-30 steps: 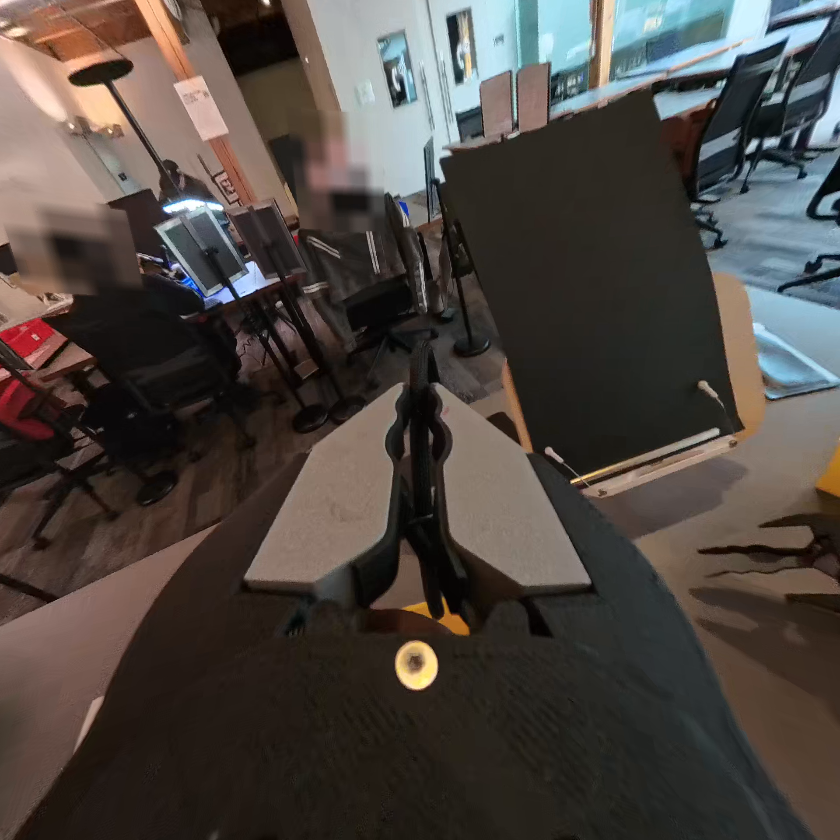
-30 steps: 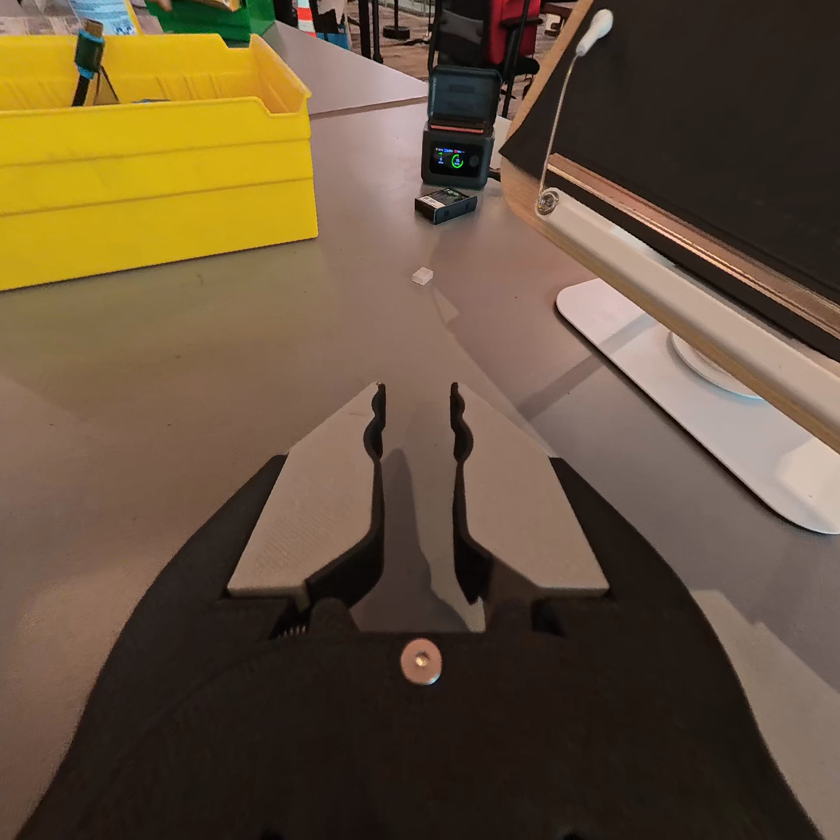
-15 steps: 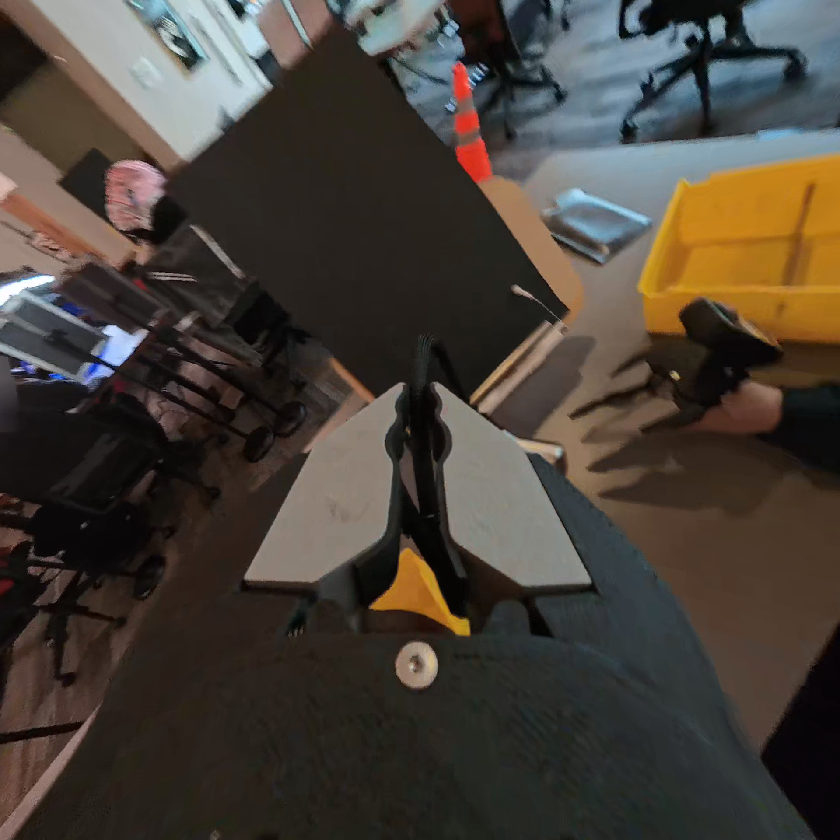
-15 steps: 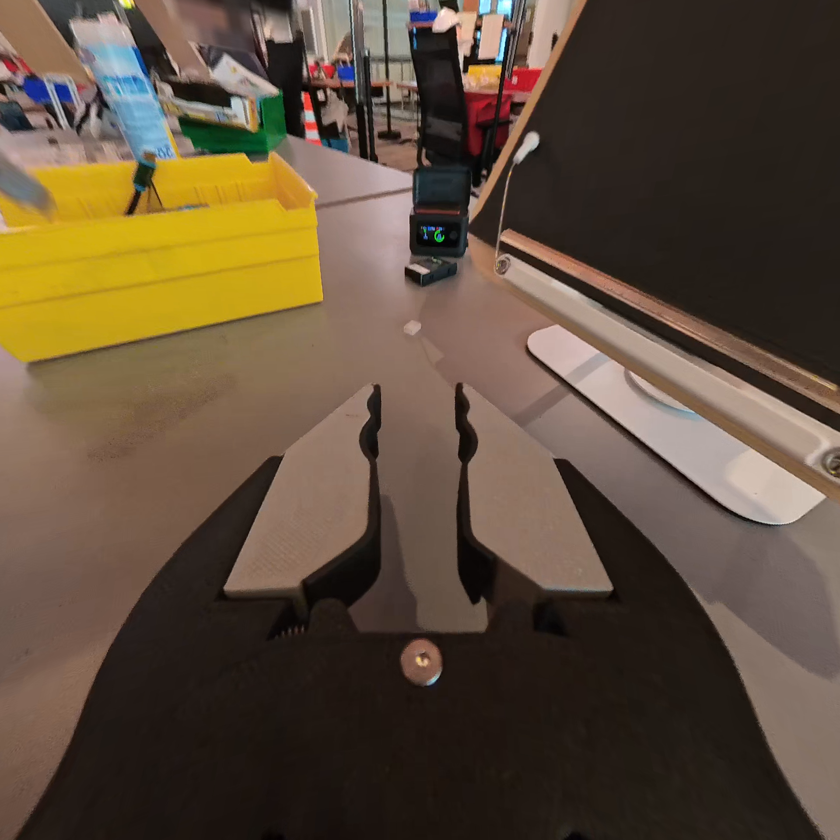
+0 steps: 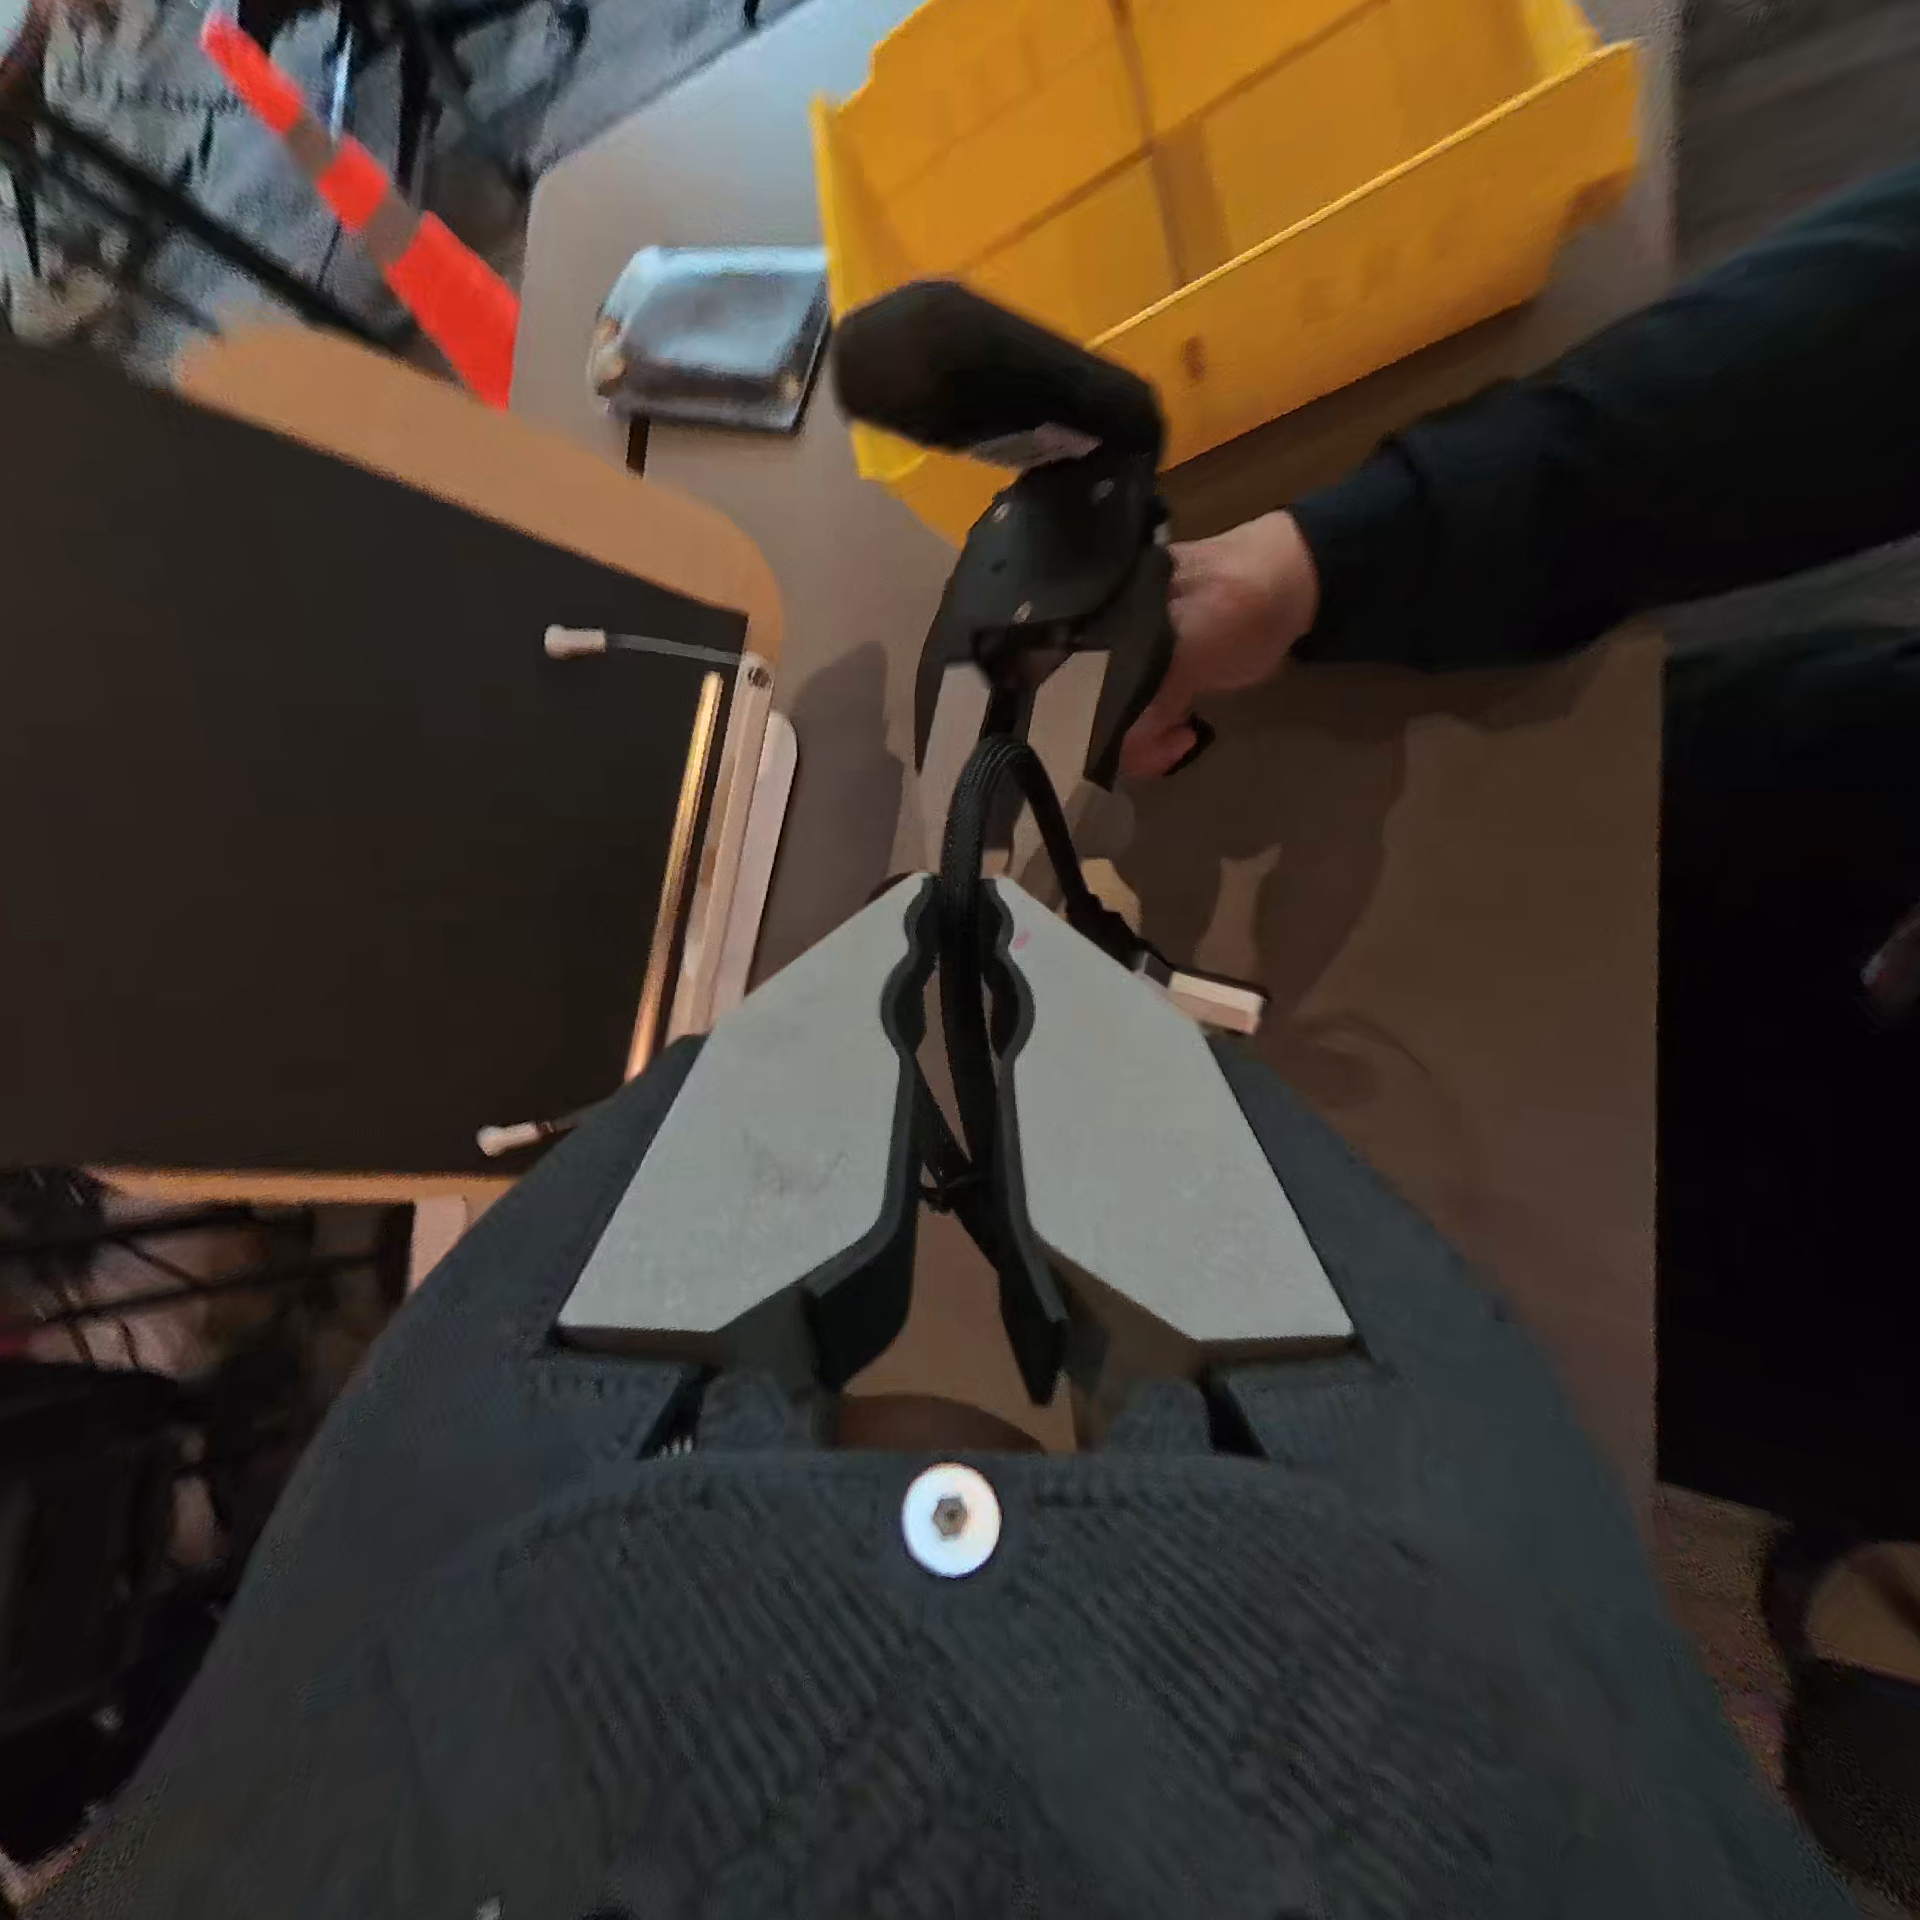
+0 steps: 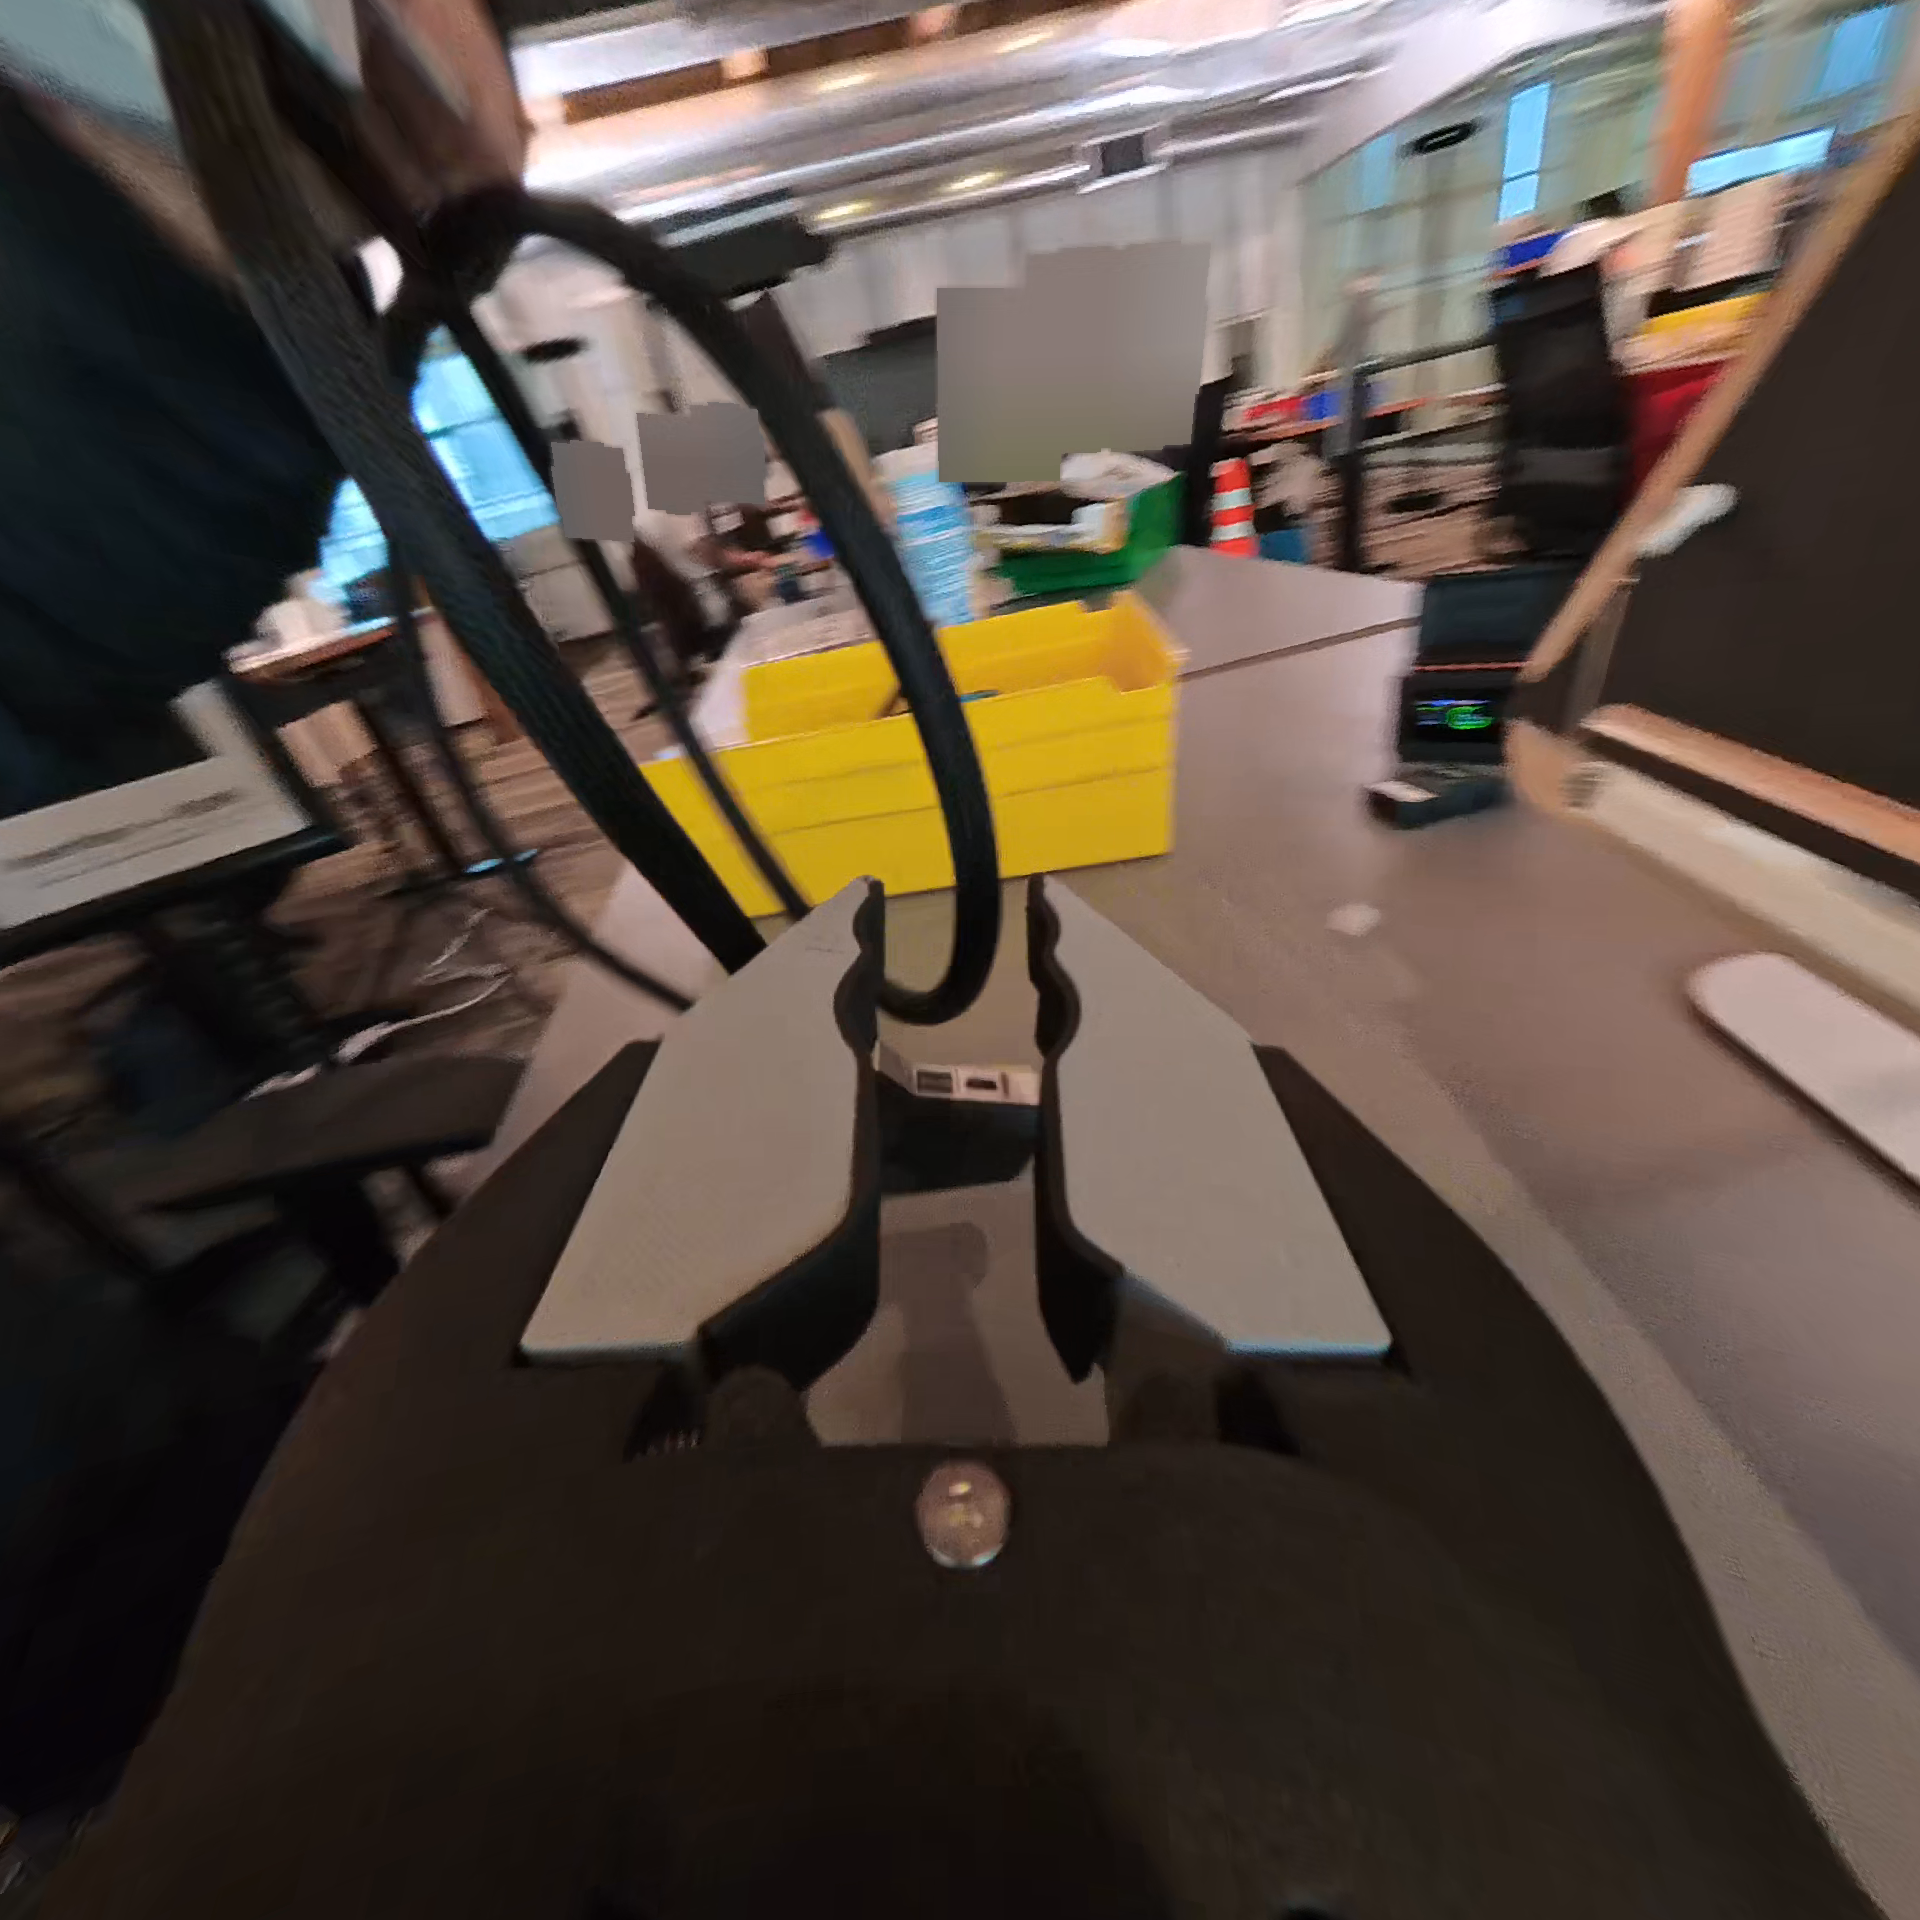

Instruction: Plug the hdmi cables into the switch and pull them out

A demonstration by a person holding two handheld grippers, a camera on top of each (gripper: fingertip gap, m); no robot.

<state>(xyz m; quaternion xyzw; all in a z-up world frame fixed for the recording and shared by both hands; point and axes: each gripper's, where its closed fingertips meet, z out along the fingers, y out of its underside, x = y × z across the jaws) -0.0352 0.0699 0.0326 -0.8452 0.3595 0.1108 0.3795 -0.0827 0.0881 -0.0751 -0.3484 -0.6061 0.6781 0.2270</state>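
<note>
Both views are evenly lit by indoor light from overhead, with bright ceiling strips washed out at the top of the right wrist view. Soft shadows spread across the table (image 5: 1403, 831) beside the black cable (image 5: 971, 821). The background smears with motion blur in both views, strongest around the yellow bin (image 6: 1049, 769) and the far room. The grey fingers (image 6: 727, 1164) stay sharp. Wide-angle distortion bends the edges.

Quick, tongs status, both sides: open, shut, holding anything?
Left tongs: shut on the black braided cable.
Right tongs: open, empty; a cable loop hangs between the tips, the white switch beyond.
</note>
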